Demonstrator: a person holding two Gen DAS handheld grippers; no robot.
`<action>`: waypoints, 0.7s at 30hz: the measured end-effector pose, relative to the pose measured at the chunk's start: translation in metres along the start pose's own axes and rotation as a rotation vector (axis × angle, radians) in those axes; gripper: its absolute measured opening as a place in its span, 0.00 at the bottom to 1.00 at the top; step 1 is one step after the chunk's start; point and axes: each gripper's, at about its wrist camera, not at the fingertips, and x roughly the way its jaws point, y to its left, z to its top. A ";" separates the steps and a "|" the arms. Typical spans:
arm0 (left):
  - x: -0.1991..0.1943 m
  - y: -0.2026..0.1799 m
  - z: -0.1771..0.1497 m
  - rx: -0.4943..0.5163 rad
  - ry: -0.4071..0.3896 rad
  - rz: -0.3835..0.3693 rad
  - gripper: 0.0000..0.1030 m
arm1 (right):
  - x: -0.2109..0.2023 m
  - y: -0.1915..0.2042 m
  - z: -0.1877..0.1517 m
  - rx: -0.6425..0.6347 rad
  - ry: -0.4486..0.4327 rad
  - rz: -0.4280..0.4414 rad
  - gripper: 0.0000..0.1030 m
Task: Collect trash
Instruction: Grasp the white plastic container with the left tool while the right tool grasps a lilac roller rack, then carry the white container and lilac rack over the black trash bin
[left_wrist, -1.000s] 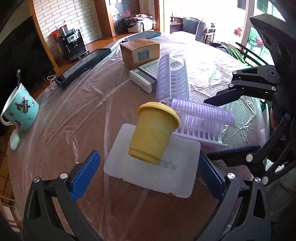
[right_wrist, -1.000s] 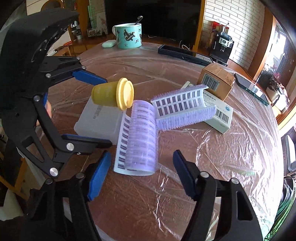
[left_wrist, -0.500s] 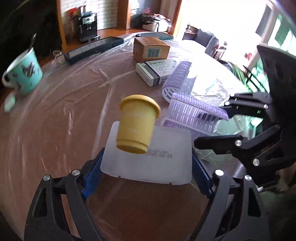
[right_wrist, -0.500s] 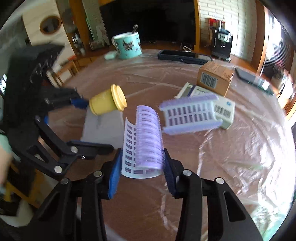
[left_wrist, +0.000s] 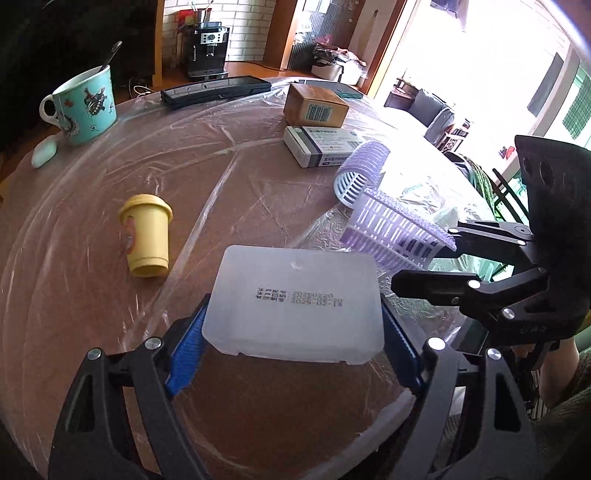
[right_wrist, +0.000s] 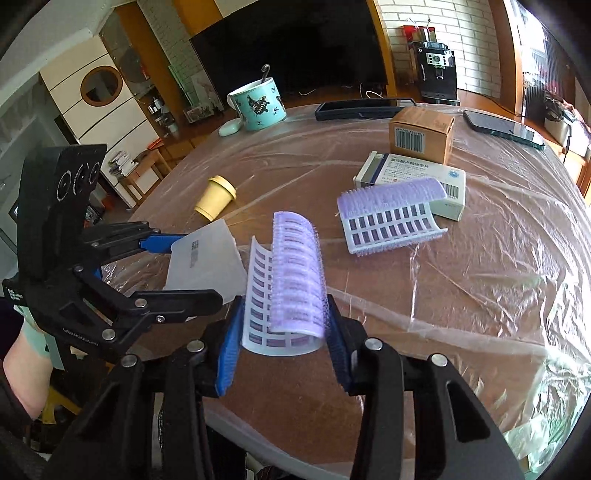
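The right gripper (right_wrist: 282, 325) clamps a curved purple hair roller sheet (right_wrist: 291, 284) between its blue pads (right_wrist: 227, 350), lifted above the plastic-covered round table (right_wrist: 461, 295). To its left the left gripper (right_wrist: 177, 267) pinches a translucent white plastic lid (right_wrist: 207, 266) bearing printed text. On the table lie a yellow cup (right_wrist: 216, 197) on its side, a second purple roller sheet (right_wrist: 391, 218) just beside a white medicine box (right_wrist: 410, 181), a brown carton (right_wrist: 423, 134), a teal mug (right_wrist: 260, 103) with a spoon, and a phone (right_wrist: 502, 127).

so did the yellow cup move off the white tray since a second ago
Yes. The yellow cup has dropped off the white tray and lies on the table, left of it, toward the teal mug.
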 end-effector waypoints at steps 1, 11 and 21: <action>0.000 0.001 -0.002 -0.014 -0.007 -0.011 0.82 | -0.001 0.000 0.000 0.001 -0.003 0.002 0.40; -0.011 -0.019 -0.011 -0.035 -0.094 0.121 0.81 | -0.003 0.002 -0.002 0.005 -0.020 -0.009 0.41; -0.027 -0.040 -0.014 -0.009 -0.163 0.166 0.80 | -0.018 0.005 -0.007 -0.012 -0.056 -0.032 0.41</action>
